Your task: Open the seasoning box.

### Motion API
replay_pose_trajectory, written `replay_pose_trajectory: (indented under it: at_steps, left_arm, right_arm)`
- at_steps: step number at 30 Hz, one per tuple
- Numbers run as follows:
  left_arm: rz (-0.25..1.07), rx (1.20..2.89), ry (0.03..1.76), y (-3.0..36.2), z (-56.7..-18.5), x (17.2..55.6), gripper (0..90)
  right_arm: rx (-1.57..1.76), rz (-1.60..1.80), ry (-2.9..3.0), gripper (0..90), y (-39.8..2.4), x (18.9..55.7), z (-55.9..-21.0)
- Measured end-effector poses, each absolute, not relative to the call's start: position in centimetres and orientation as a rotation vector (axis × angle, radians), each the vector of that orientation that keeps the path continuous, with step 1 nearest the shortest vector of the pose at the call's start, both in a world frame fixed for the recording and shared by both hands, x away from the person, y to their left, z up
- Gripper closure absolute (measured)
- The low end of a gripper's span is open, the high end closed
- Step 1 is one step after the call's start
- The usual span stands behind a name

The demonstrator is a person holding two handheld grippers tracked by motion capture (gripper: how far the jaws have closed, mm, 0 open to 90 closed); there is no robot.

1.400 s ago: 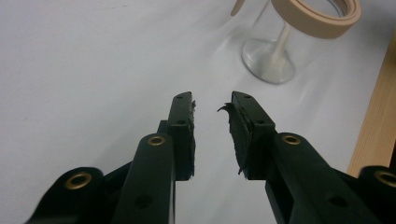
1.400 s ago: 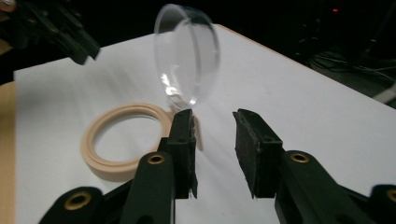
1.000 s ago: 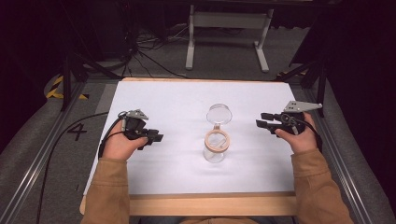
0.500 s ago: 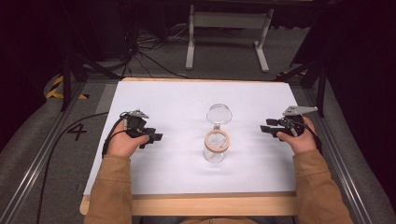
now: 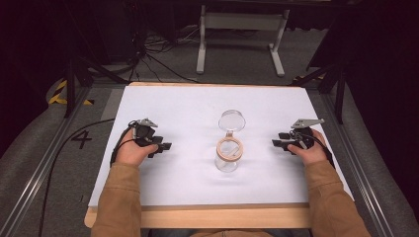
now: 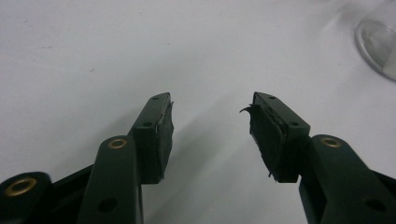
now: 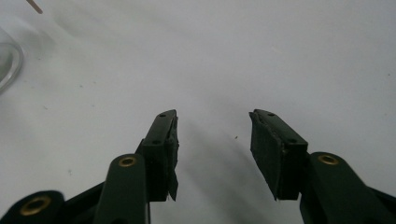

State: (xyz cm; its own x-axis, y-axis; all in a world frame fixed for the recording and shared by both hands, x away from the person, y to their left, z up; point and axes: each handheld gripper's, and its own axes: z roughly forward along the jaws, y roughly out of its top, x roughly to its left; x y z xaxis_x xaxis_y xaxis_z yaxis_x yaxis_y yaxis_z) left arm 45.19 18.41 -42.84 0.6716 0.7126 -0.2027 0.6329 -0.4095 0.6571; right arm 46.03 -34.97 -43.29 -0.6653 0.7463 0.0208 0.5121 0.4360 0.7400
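Both grippers, left gripper (image 5: pixel 165 146) and right gripper (image 5: pixel 275 143), rest wide open and empty; approach the jar (image 5: pixel 229 157) slowly, square-on, from either side.

white table cover (image 5: pixel 197 108); clear glass jar (image 5: pixel 229 157); tan sleeves (image 5: pixel 121 197).

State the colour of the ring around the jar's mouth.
Light tan, like wood; the ring on the glass jar shows best in the high view.

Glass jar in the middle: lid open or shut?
Open. The glass jar stands upright; its hinged lid is swung back, baring the mouth.
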Motion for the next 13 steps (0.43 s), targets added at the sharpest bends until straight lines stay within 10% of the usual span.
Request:
replay_pose_trajectory:
  at_steps: [13]
  left_arm:
    - [0.143, 2.15, 1.04, 17.98, -42.72, 45.13, 40.8]
  right_arm:
    - [1.069, 1.057, 2.39, 50.1, -34.58, 45.9, -43.43]
